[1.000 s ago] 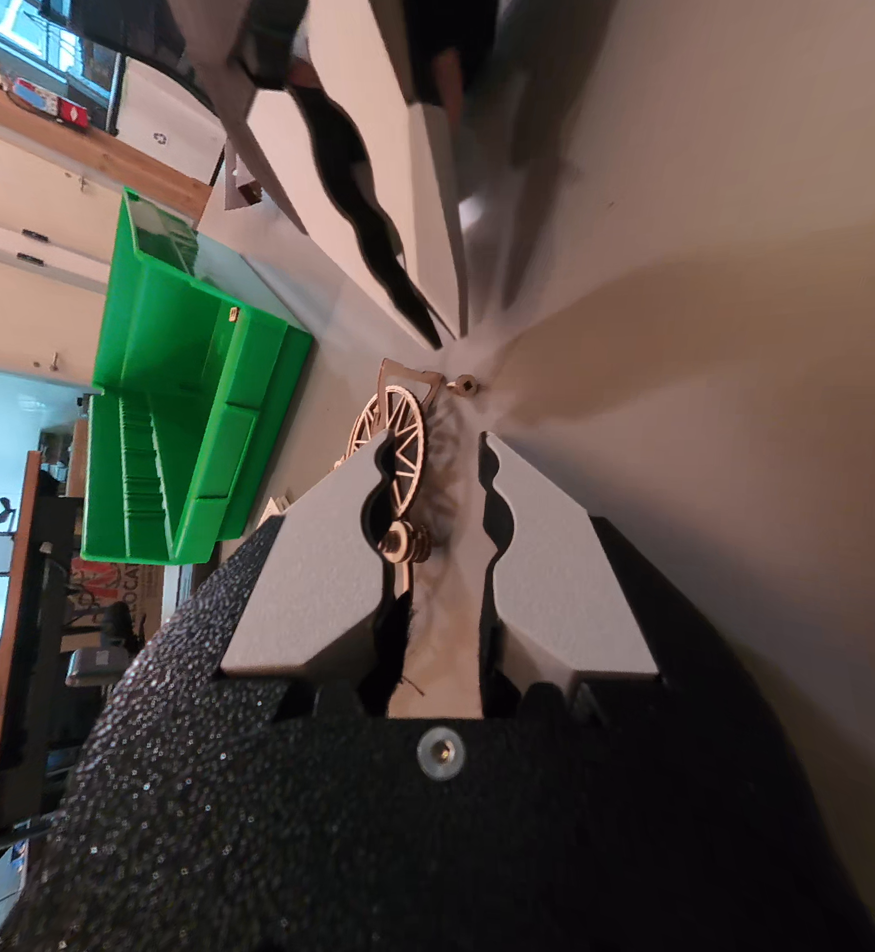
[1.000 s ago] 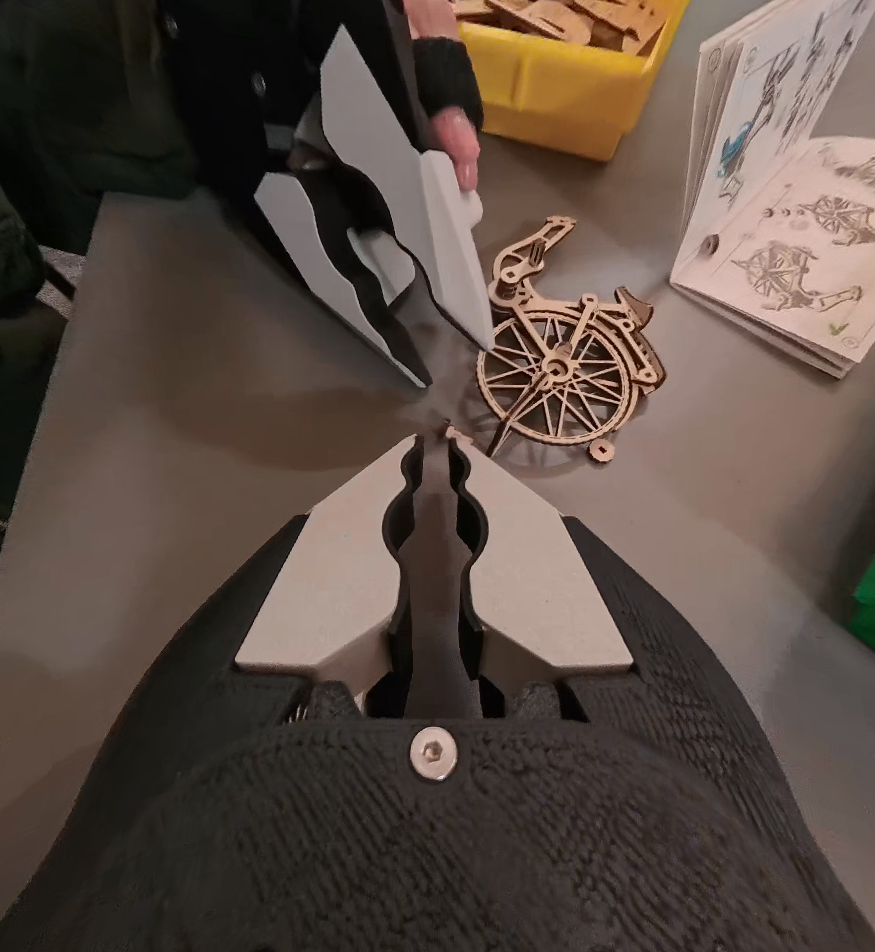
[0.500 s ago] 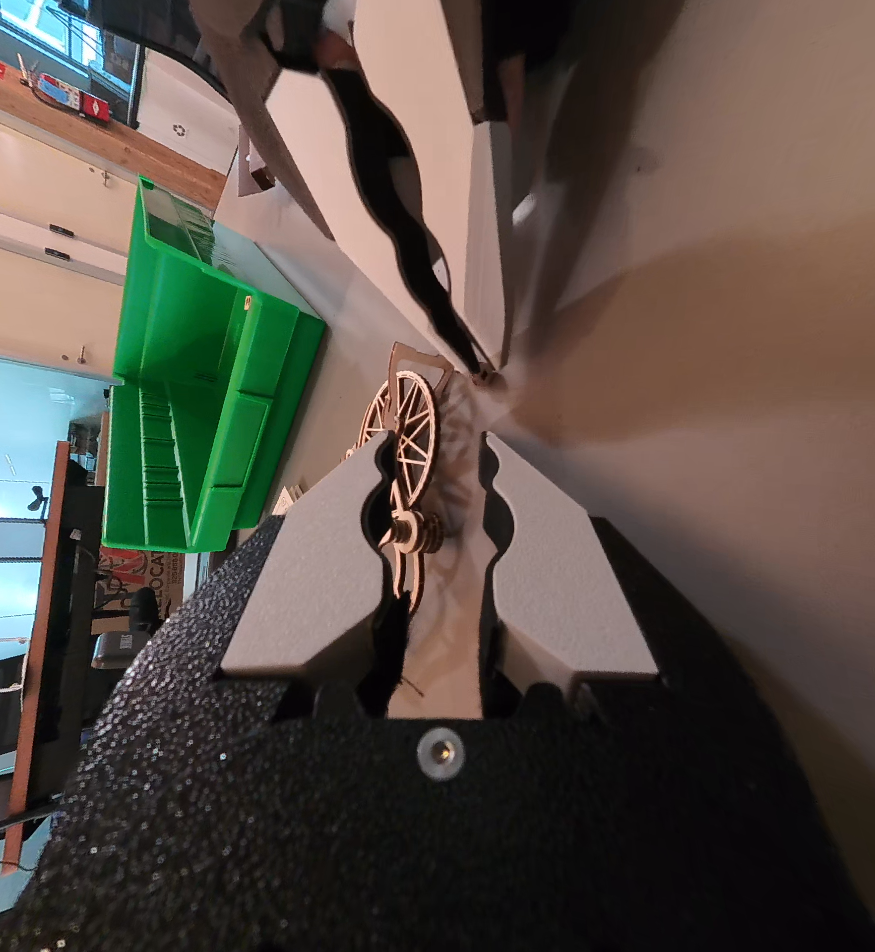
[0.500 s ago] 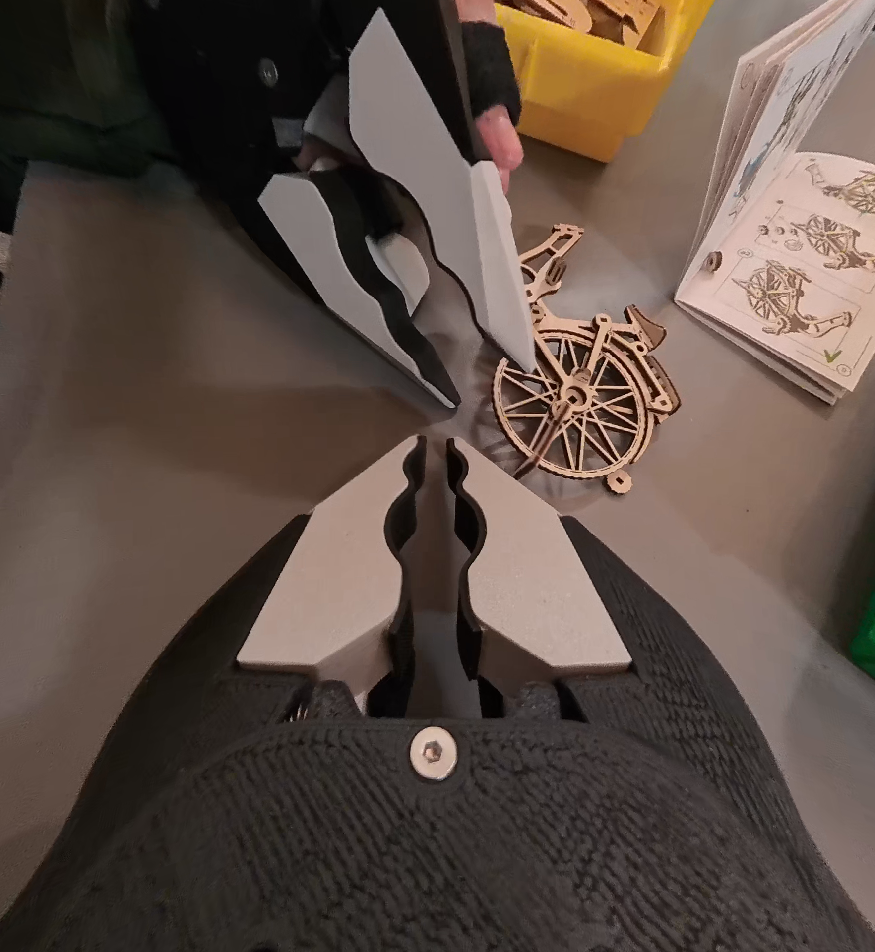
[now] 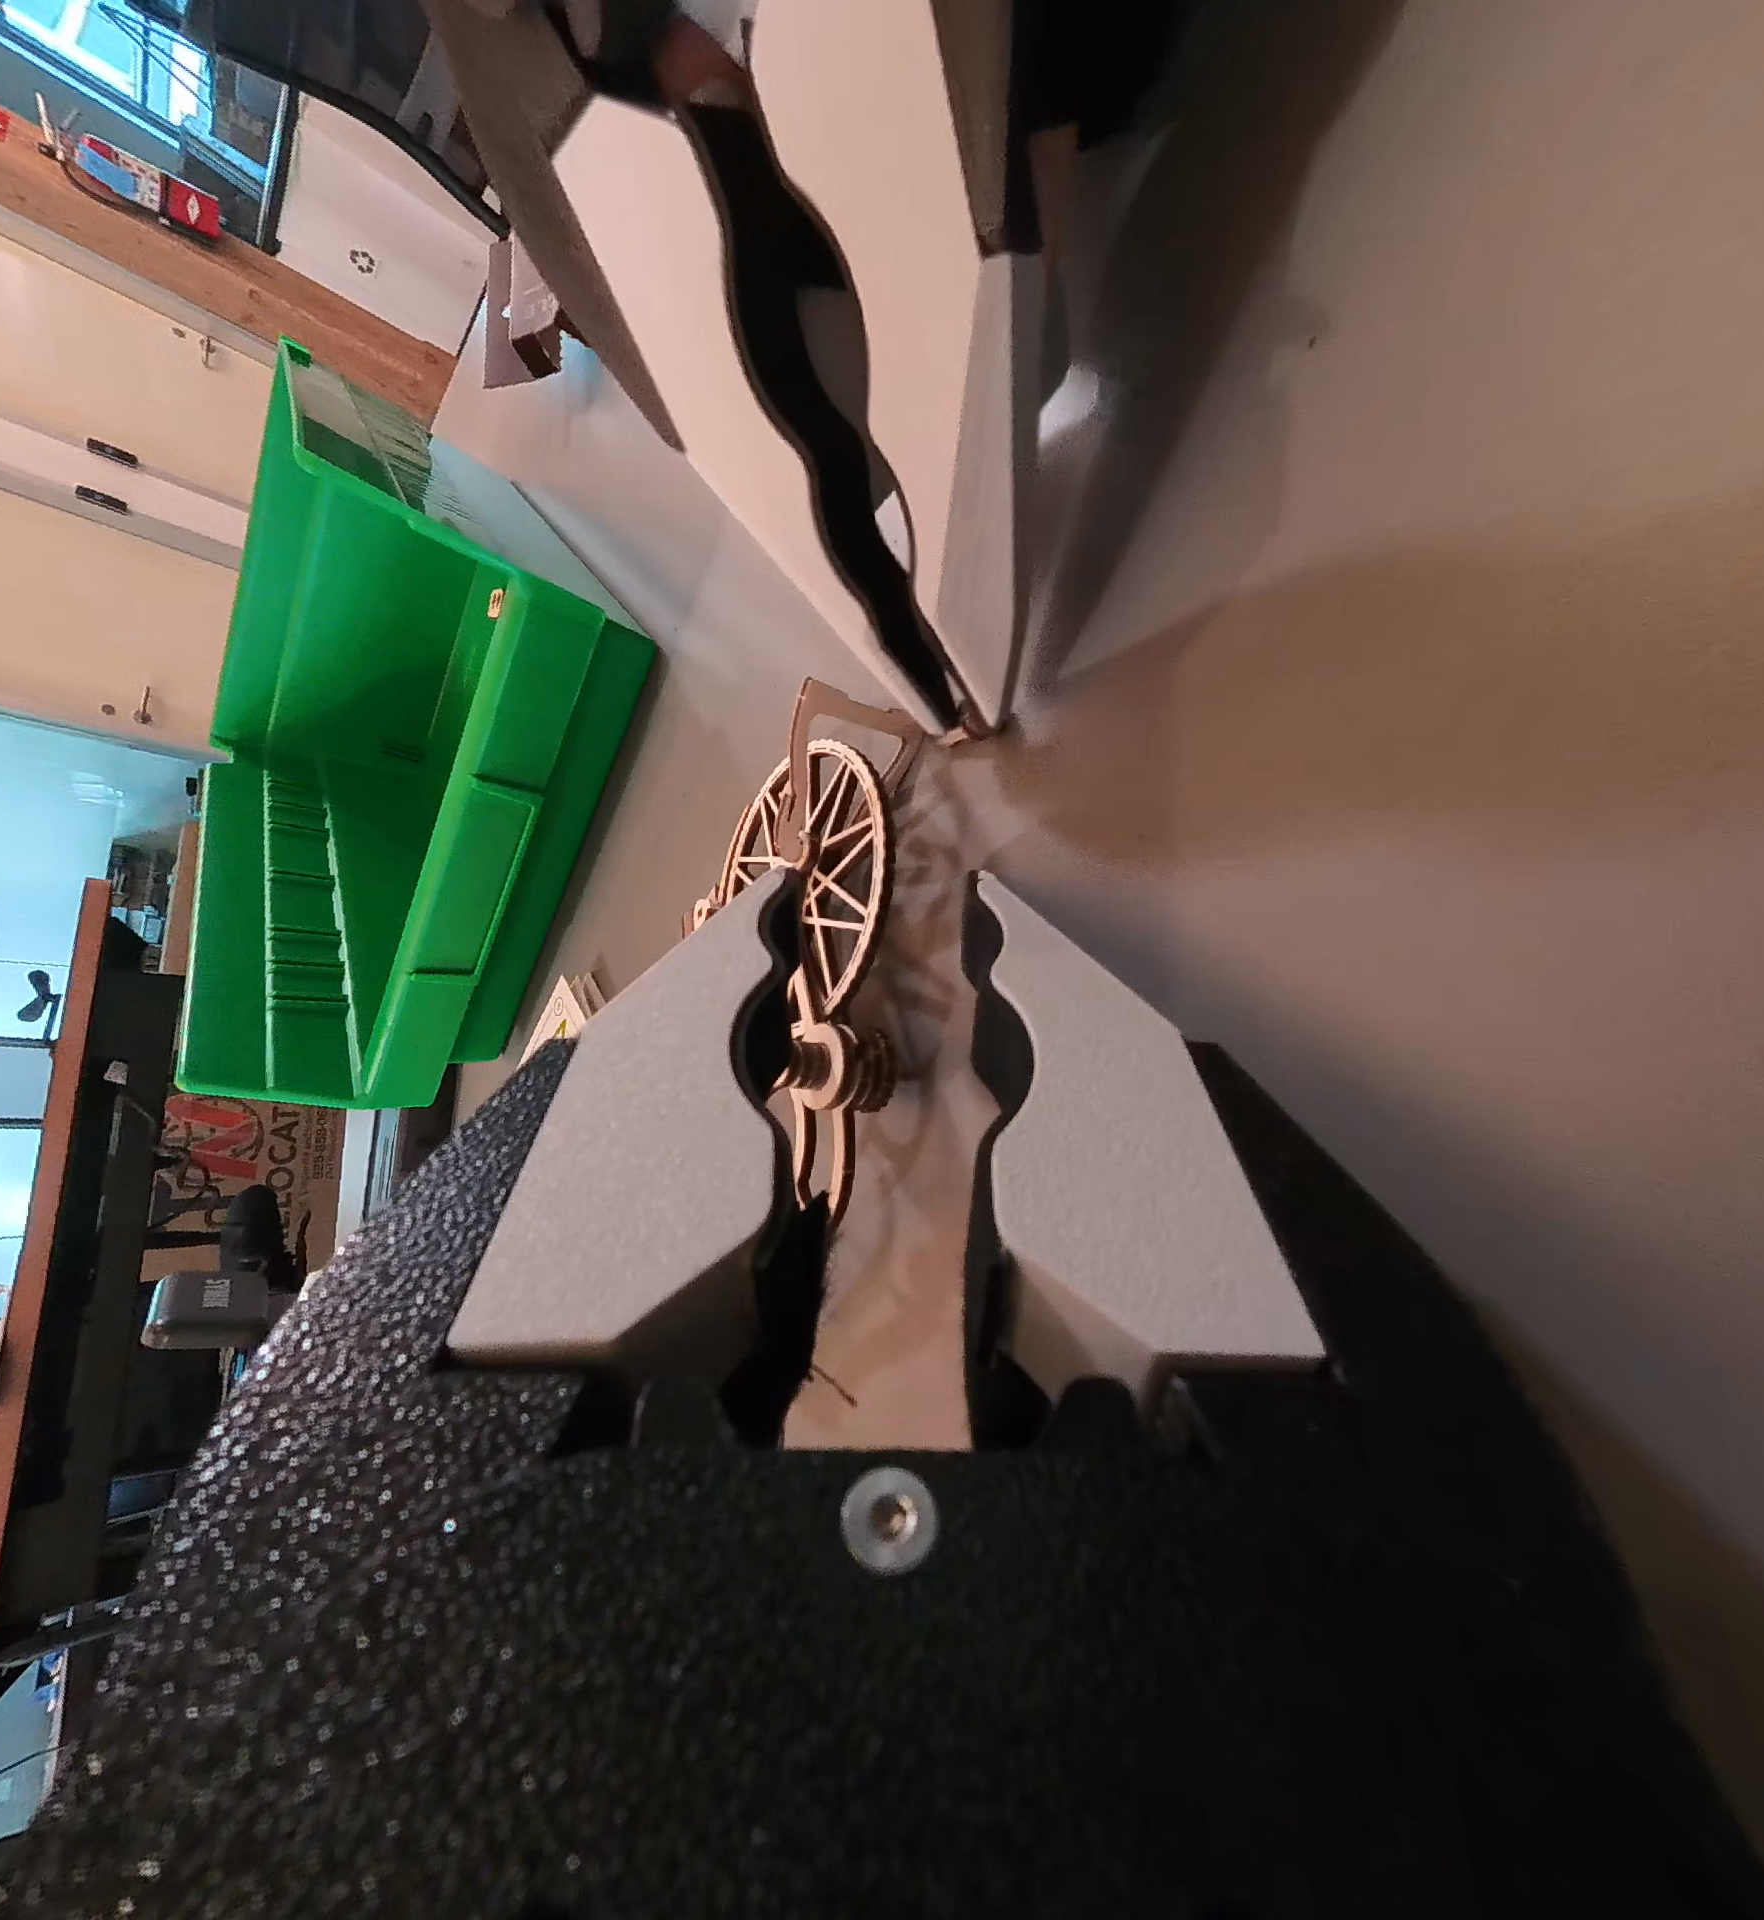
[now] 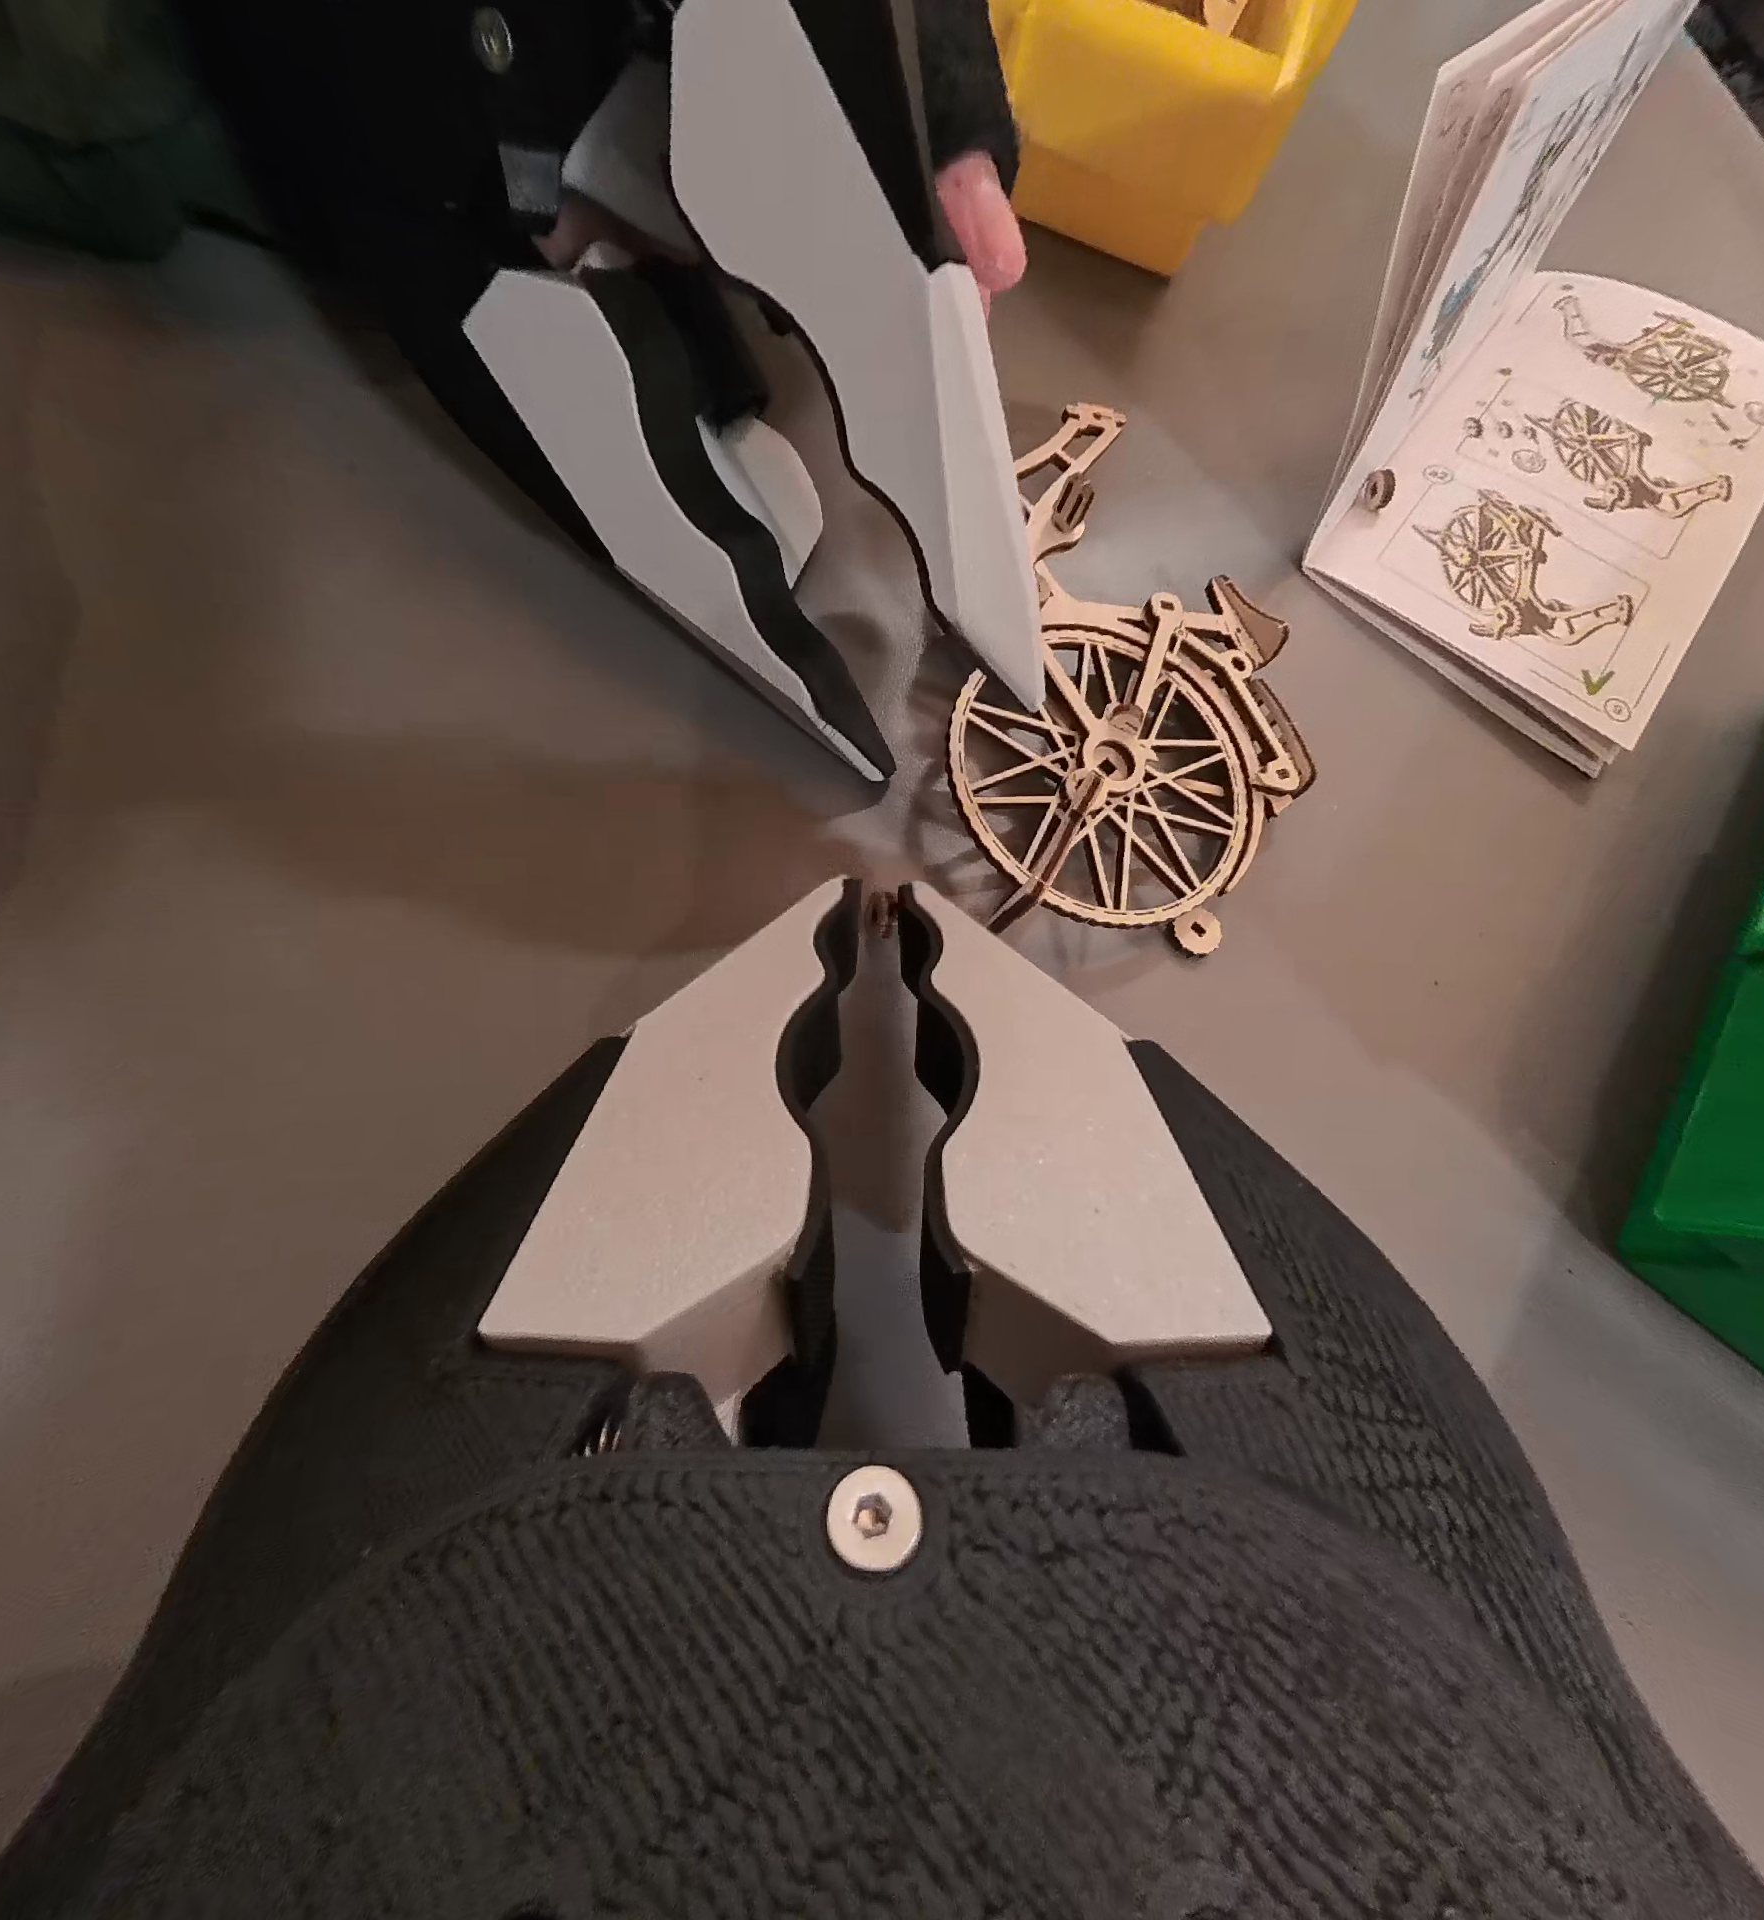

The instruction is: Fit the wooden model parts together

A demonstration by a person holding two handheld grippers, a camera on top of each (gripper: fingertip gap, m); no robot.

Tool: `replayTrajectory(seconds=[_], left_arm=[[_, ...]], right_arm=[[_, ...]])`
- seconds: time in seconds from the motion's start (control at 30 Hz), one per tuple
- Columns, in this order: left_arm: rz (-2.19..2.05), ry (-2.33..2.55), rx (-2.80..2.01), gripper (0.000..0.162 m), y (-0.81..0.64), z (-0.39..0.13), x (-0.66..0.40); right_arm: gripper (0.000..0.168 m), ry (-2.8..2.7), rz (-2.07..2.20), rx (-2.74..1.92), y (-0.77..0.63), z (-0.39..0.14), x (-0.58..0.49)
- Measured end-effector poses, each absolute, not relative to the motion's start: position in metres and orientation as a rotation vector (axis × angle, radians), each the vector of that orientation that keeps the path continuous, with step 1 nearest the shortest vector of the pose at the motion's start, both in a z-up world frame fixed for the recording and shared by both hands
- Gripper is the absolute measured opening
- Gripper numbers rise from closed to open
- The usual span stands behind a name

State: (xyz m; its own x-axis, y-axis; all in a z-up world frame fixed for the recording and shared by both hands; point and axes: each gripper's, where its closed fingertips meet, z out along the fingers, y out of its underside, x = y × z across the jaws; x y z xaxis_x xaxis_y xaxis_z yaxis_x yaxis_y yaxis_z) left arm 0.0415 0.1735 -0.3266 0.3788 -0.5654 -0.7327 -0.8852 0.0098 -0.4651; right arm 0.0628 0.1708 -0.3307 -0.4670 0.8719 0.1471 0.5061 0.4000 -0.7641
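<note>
A wooden spoked-wheel model (image 6: 1106, 769) lies flat on the grey table. My left gripper (image 5: 878, 883) is open, with the wheel (image 5: 836, 862) by its left finger. In the right wrist view the left gripper (image 6: 951, 732) has one fingertip (image 6: 1018, 686) over the wheel's rim. My right gripper (image 6: 876, 891) is shut on a small wooden piece (image 6: 880, 914) just beside the wheel. In the left wrist view its tips (image 5: 961, 717) hold that piece at the wheel's far edge.
An open instruction booklet (image 6: 1584, 499) with a small wooden gear (image 6: 1377, 488) on it lies at the right. A yellow bin (image 6: 1148, 135) of parts stands behind. A green bin (image 6: 1751, 1091) is at the right edge and also shows in the left wrist view (image 5: 369, 790). A person's hand (image 6: 982, 218) holds the left gripper.
My right gripper has come down to the small wooden piece on the table and shut on it. My left gripper has moved further over the wheel, still open.
</note>
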Motion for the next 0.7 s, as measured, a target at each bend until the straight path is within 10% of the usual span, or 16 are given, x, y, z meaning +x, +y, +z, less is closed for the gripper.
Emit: replayTrajectory(seconds=[0.7], left_arm=[[0.618,1.334,-1.631,0.036,0.180,-0.324,0.029]], right_arm=[[0.000,-2.068,0.887,-1.037,0.174,-0.312,0.063]])
